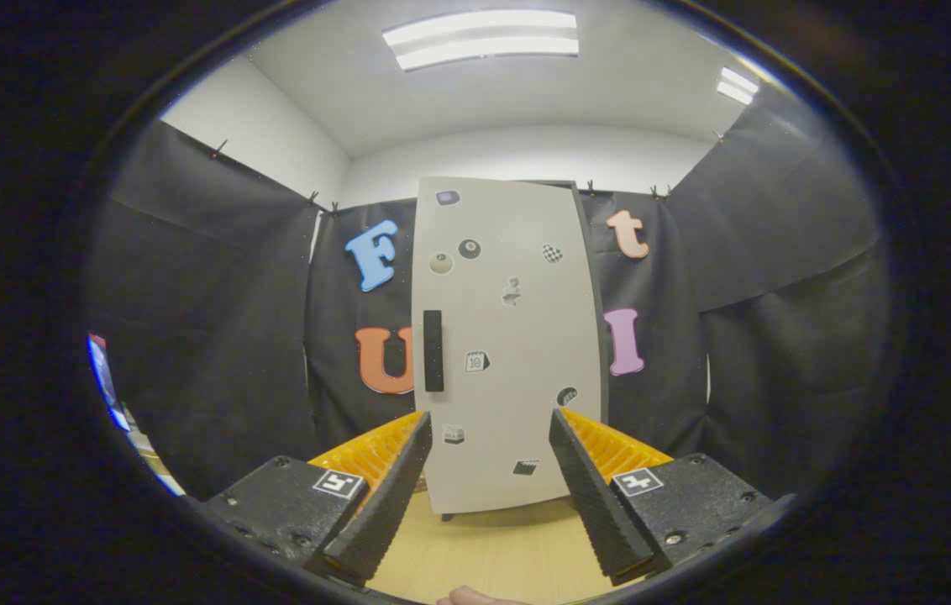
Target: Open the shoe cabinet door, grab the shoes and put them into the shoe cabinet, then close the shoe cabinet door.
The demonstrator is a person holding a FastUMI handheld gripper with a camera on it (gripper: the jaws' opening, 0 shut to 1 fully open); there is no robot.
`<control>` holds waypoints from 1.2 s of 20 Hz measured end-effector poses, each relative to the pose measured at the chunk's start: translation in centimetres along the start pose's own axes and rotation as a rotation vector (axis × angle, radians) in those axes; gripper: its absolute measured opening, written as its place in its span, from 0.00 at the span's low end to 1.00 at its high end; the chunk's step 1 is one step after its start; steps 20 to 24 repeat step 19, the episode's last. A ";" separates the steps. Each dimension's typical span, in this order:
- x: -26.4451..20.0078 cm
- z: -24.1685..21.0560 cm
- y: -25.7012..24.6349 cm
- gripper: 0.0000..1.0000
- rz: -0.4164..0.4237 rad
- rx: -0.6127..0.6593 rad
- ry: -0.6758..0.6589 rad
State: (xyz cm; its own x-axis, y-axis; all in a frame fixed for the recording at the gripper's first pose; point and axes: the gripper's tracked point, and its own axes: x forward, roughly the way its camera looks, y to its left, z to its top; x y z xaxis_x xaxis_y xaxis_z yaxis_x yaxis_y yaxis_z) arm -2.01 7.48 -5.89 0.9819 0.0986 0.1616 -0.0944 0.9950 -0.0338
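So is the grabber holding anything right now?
No. The gripper is open with nothing between its fingers; the shoe cabinet with its handle stands beyond them, door closed.

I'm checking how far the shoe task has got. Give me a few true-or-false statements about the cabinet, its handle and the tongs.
1. The cabinet door is shut. True.
2. The tongs are clamped on the handle. False: they are open, holding nothing, with the cabinet beyond them.
3. The handle is a dark upright bar near the door's left edge. True.
4. The door's front is plain. False: small stickers are scattered over it.
5. The cabinet stands on a light wooden surface. True.
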 end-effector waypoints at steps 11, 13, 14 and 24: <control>-0.1 -0.9 0.8 0.93 0.036 -0.048 0.010; 0.1 -1.4 1.1 0.93 0.047 -0.063 0.021; 0.0 -1.6 1.2 0.93 0.053 -0.067 0.029; 0.3 -1.5 1.8 0.93 0.076 -0.065 0.025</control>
